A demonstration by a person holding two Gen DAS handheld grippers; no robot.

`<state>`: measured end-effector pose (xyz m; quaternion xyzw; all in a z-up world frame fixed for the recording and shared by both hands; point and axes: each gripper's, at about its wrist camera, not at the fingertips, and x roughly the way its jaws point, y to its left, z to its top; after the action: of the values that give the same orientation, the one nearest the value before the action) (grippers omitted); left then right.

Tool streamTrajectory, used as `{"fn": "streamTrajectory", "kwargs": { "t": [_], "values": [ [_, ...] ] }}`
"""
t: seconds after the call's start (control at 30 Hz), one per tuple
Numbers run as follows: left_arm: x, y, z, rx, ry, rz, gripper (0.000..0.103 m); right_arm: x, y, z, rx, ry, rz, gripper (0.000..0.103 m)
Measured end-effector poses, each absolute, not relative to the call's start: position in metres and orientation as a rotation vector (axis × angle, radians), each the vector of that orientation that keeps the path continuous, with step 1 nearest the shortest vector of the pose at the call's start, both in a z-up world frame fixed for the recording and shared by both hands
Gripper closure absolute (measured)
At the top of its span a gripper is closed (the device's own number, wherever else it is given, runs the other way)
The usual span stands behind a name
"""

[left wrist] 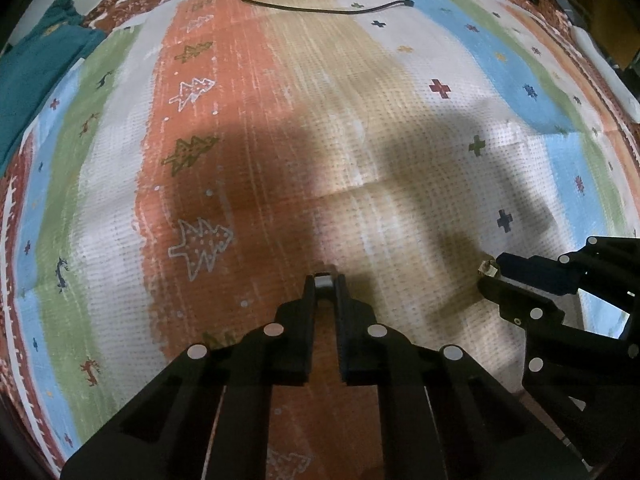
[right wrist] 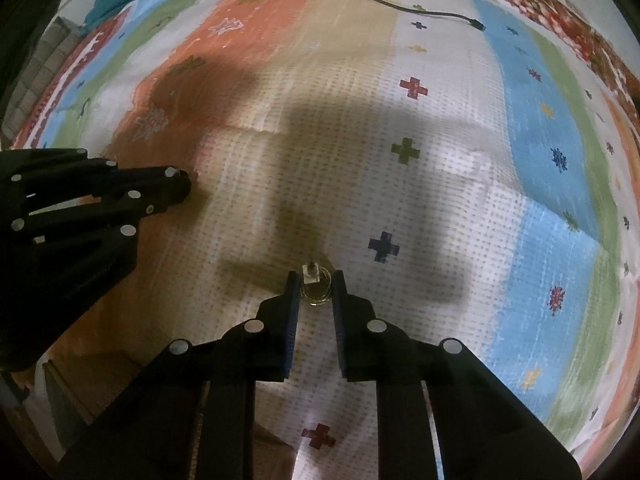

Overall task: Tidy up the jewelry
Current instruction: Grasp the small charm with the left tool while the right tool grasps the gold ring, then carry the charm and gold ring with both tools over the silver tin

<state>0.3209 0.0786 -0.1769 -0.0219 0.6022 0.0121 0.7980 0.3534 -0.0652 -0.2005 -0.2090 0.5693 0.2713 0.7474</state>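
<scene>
From the left wrist, the left gripper [left wrist: 324,280] points steeply down at the striped, pattern-printed woven mat [left wrist: 280,120]; its black fingers are pinched together on a small pale silvery piece of jewelry [left wrist: 323,280], which sits right at the tips, directly ahead along the fingers; what kind of piece it is cannot be made out; off to the right, the right gripper [left wrist: 489,278] reaches in sideways, with a small gold-and-clear ring [left wrist: 488,269] at its tips.

From the right wrist, that ring [right wrist: 314,286] lies on the white band of the mat, squarely between the fingertips of the right gripper [right wrist: 316,288]; its clear stone points away from the camera; the pads flank the band closely and appear clamped on it; the left gripper [right wrist: 180,184] lies well apart to the left; so each hand has its own piece, and the next move is likely a straight lift.
</scene>
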Motion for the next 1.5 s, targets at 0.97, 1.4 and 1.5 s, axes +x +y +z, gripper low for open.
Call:
{"fn": "streamTrajectory", "kwargs": {
  "t": [0.97, 1.4, 1.5],
  "values": [
    [0.268, 0.057, -0.105, -0.105, 1.163, 0.013, 0.095, 0.305, -0.098, -0.134, -0.361, 1.104, 0.561, 0.093],
    [0.241, 0.047, -0.084, -0.112, 1.120, -0.005, 0.095, 0.283, -0.108, -0.120, -0.328, 1.072, 0.576, 0.093],
    [0.232, 0.041, -0.077, -0.095, 1.101, -0.010, 0.095, 0.278, -0.112, -0.114, -0.316, 1.060, 0.582, 0.093]
  ]
}}
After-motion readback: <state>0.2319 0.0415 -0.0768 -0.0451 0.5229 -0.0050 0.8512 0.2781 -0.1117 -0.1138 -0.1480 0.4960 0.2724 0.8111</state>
